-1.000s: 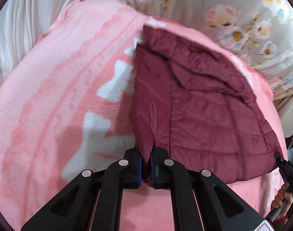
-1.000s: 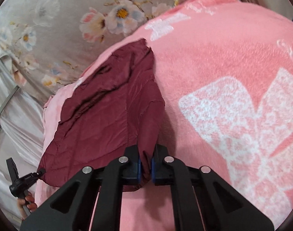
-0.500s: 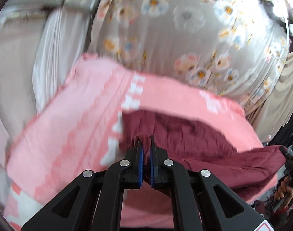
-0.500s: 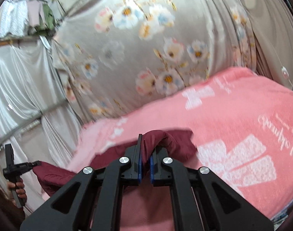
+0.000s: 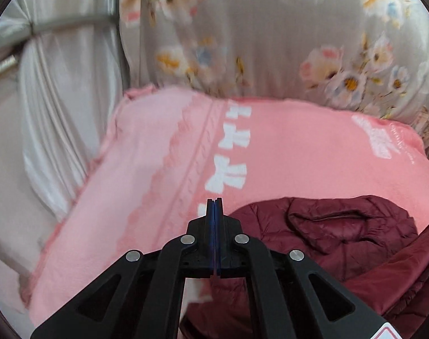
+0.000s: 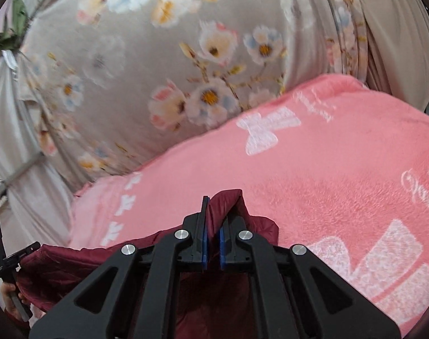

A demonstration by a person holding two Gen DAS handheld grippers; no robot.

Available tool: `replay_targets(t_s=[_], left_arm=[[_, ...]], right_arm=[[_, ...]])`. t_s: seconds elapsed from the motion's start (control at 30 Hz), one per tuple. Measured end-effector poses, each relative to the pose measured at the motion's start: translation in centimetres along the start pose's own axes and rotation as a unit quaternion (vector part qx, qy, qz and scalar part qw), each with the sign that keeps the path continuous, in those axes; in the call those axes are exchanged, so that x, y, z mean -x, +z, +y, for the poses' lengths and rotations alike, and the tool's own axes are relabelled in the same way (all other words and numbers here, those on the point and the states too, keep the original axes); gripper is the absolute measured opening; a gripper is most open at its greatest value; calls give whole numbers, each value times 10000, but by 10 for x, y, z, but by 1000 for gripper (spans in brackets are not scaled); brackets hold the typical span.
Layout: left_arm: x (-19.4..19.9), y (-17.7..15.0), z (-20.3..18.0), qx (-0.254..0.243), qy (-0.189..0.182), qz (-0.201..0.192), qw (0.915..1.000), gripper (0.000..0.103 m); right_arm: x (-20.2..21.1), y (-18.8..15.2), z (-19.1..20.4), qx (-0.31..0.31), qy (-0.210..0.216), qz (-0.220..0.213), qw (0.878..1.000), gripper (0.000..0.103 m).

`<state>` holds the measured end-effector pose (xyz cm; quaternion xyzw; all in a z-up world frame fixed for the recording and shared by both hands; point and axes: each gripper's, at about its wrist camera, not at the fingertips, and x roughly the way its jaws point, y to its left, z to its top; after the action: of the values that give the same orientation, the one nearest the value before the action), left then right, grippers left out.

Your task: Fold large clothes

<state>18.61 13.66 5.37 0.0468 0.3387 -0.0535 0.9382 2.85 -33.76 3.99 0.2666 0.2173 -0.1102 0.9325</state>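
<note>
Both grippers are sitting higher over the bed than a second ago, and the maroon quilted jacket [image 5: 352, 226], which was then lying spread flat on the pink fleece blanket [image 5: 293, 147], is now lying bunched at the near right of the left wrist view.

In that view the left gripper [image 5: 214, 206] is showing its two fingers pressed flat together with nothing visible between their tips, where a second ago a fold of the jacket was standing between them. From the right wrist view, though, the left gripper [image 6: 5, 257] is appearing at the far left edge with the jacket's edge right at its tip, so whether it is gripping cloth there is not clear. A hand [image 6: 12, 296] is holding its handle.

The right gripper [image 6: 211, 220] is pinching a raised fold of the jacket [image 6: 228, 206], the cloth rising between its blue pads and draping over the right finger. From there the jacket is stretching leftward in a low band, above the blanket [image 6: 327, 169].

Behind the bed, a grey floral curtain [image 6: 163, 70] is hanging, and white draped fabric [image 5: 62, 107] is hanging to its left.
</note>
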Motion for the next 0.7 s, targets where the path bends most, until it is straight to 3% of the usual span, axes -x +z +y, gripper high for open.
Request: replay_targets(t_s=[0.07,0.2,0.27,0.33,0.37,0.43,0.57,0.67,0.7], left_arm=[[-28,-5,3,236,-150,281,9992,0],[-33,-18,14,580,-777,495,9941,2],[-38,-23,14,608,-1001,668,9909,14],[-51,-27,17,721,-1158,820,9872,46],[-57,-28,18,772,-1180,868,9862,48],[-79,-31,22,964,-1276,1056,9815,48],[-124,-35,22,1412,-1902,1601,9583,48],[-141,-36,22,1598,-2048,1658,9513,48],[-142,-35,21,1589,-2137,1580,9508,32]], right_arm=[[-29,-3,-5,-38,-157,174,9997,4],[-60,-6,-11,-96,-228,370,9990,4],[-66,-9,-11,-23,-303,390,9988,4],[-70,-12,-12,-42,-291,414,9987,4],[-71,-13,-13,-62,-295,424,9986,4],[-72,-13,-14,-86,-298,448,9985,4],[-71,-13,-13,-37,-328,475,9983,4],[-73,-14,-11,-2,-358,498,9981,5],[-74,-15,-11,7,-382,506,9980,5]])
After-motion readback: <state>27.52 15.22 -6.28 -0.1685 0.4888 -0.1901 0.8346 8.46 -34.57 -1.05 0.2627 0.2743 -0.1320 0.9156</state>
